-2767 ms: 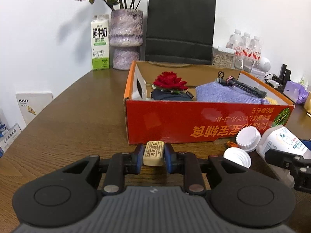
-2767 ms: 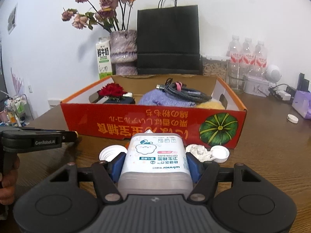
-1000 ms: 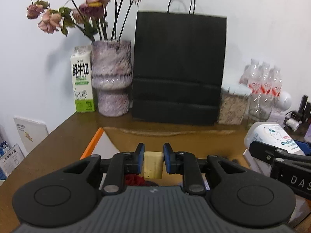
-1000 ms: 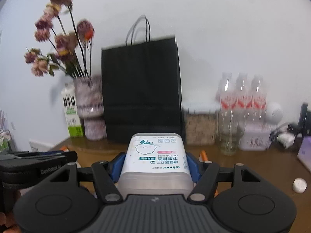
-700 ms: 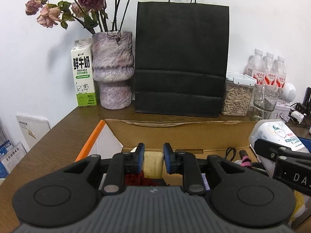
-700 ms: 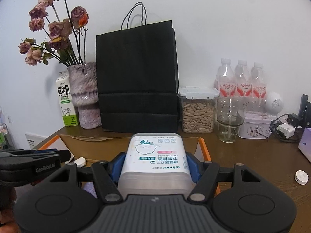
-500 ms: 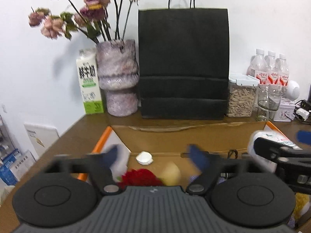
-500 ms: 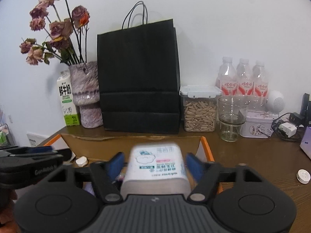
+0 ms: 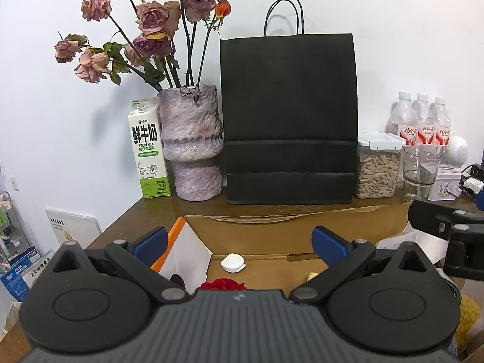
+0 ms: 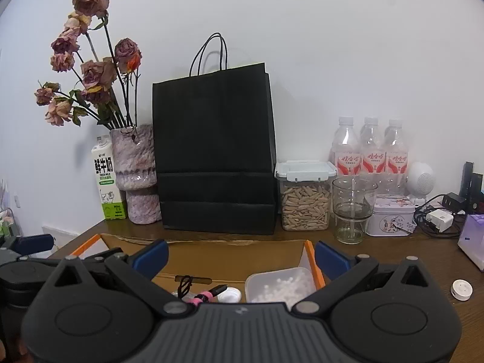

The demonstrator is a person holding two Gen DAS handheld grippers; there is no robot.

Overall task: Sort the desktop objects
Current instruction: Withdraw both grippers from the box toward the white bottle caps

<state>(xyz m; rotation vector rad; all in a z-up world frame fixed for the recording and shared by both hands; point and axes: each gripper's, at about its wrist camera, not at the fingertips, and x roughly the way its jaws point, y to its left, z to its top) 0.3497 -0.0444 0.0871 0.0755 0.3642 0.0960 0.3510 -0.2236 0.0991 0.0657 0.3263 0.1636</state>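
My left gripper (image 9: 239, 242) stands open above the orange cardboard box (image 9: 272, 233), with nothing between its blue pads. Below it in the box lie a red rose (image 9: 222, 284), a white cap (image 9: 232, 262) and the corner of a small beige block (image 9: 311, 276), mostly hidden by the gripper body. My right gripper (image 10: 241, 257) is open too, over the box's right end (image 10: 308, 246). The clear cotton-bud container (image 10: 279, 284) lies in the box under it, beside a black cable with a pink tie (image 10: 199, 295). Each gripper shows at the edge of the other's view.
Behind the box stand a black paper bag (image 9: 287, 121), a purple vase of dried roses (image 9: 190, 145) and a milk carton (image 9: 149, 151). To the right are a seed jar (image 10: 305, 199), a glass (image 10: 352, 208), water bottles (image 10: 370, 151), a tin (image 10: 390, 216) and a loose white cap (image 10: 461, 290).
Both grippers opened wide. The beige block left the left gripper's pads and the cotton-bud container left the right gripper's pads; both now lie in the box.
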